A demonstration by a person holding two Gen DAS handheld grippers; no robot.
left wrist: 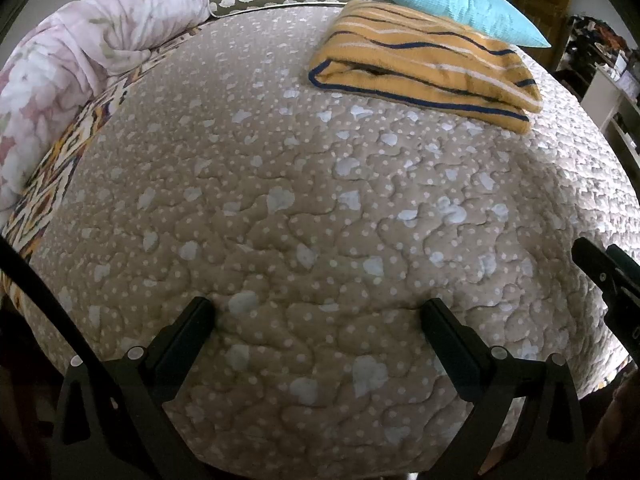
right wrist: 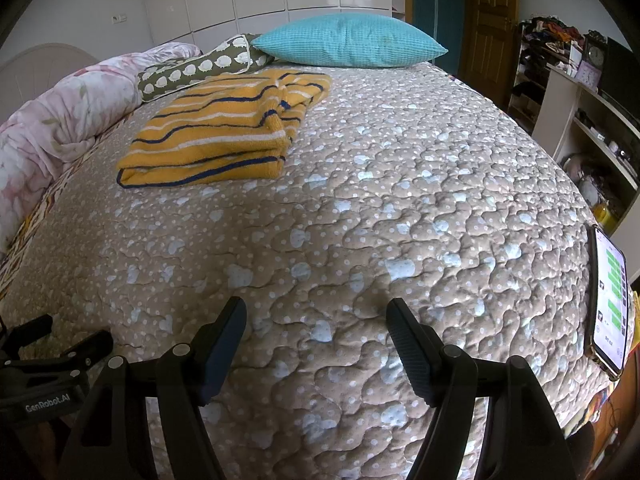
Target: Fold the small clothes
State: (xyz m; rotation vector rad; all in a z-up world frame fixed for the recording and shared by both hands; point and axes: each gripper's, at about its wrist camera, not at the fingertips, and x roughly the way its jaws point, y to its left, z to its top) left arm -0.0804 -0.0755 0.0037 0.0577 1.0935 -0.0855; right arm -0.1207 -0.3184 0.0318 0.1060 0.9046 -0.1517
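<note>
The near and middle stretch of the bed [right wrist: 360, 200] lies bare, open to a hand from the front. Farther back the folded striped blanket [right wrist: 216, 136] takes up the left side, with a blue pillow [right wrist: 348, 42] and patterned bolster [right wrist: 192, 70] behind it. A rolled floral quilt [right wrist: 60, 120] lines the left edge. A phone [right wrist: 610, 300] lies at the right edge.

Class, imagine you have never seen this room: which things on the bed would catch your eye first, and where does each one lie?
The folded yellow striped garment stands out first, lying toward the far side of the quilted bedspread. Just beyond it a turquoise pillow rests at the bed's far edge, beside a sheep-patterned bolster. Near the right edge, a lit phone lies on the quilt, while both open grippers hang above the bare near part.
</note>
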